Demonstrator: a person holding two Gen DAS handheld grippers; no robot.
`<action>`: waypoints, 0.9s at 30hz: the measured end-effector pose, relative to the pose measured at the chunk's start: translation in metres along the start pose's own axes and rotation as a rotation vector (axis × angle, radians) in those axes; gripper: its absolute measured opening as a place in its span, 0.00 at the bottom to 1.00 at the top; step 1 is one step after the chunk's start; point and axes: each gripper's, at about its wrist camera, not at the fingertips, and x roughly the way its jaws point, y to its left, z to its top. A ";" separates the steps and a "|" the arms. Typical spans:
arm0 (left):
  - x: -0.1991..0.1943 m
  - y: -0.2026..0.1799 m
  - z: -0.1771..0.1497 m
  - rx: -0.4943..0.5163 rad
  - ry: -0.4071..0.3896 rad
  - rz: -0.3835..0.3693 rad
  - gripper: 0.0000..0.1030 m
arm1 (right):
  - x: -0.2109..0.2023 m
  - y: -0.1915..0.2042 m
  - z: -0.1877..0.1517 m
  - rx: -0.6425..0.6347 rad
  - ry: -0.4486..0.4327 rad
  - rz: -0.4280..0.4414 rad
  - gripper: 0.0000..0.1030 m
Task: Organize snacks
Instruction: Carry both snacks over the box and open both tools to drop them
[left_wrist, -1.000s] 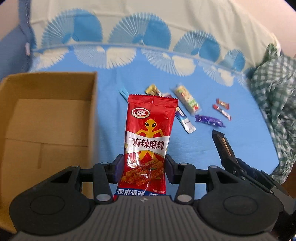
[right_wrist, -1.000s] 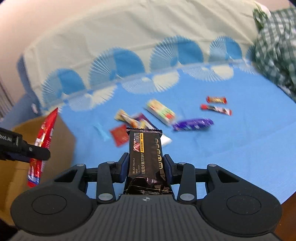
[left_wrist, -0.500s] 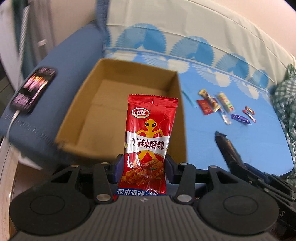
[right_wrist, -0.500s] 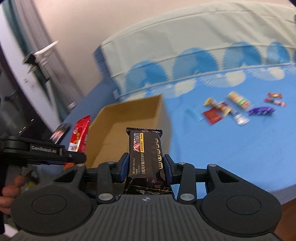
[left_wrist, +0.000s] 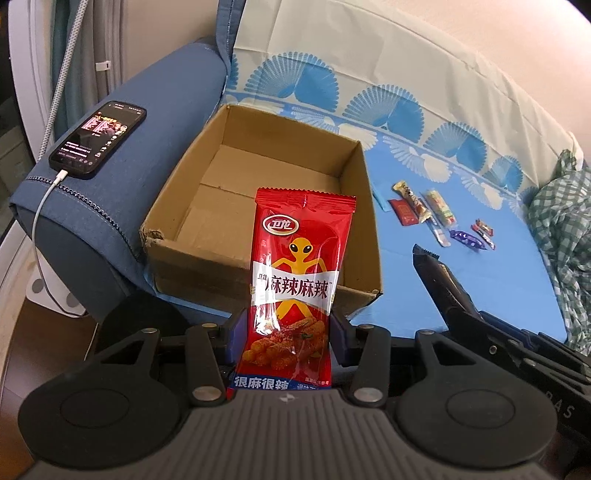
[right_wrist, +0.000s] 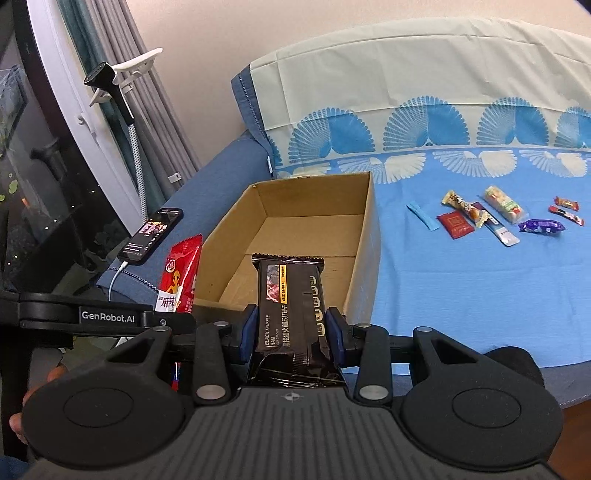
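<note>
The left hand-held gripper (left_wrist: 286, 338) clasps a red foil snack packet (left_wrist: 295, 280), the right hand-held gripper (right_wrist: 291, 334) a black truffle-ham bar wrapper (right_wrist: 291, 310), both at lower centre before the open brown cardboard box (left_wrist: 255, 206). Released early, either could land outside its near wall.

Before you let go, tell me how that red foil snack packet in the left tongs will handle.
The red foil snack packet probably is light: it stands upright, gripped only near its base. Its glossy film looks slippery, so it could slide. Dropped into the open brown cardboard box, it likely falls flat rather than rolls.
</note>
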 end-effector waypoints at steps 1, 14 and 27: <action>0.000 -0.001 0.000 0.000 -0.002 -0.002 0.49 | 0.000 0.001 0.000 -0.002 -0.001 -0.003 0.40; 0.003 0.005 0.001 -0.015 0.000 0.000 0.49 | 0.009 0.006 0.002 -0.020 0.019 -0.024 0.40; 0.021 0.014 0.015 -0.036 0.024 0.013 0.49 | 0.035 0.008 0.010 -0.024 0.062 -0.045 0.40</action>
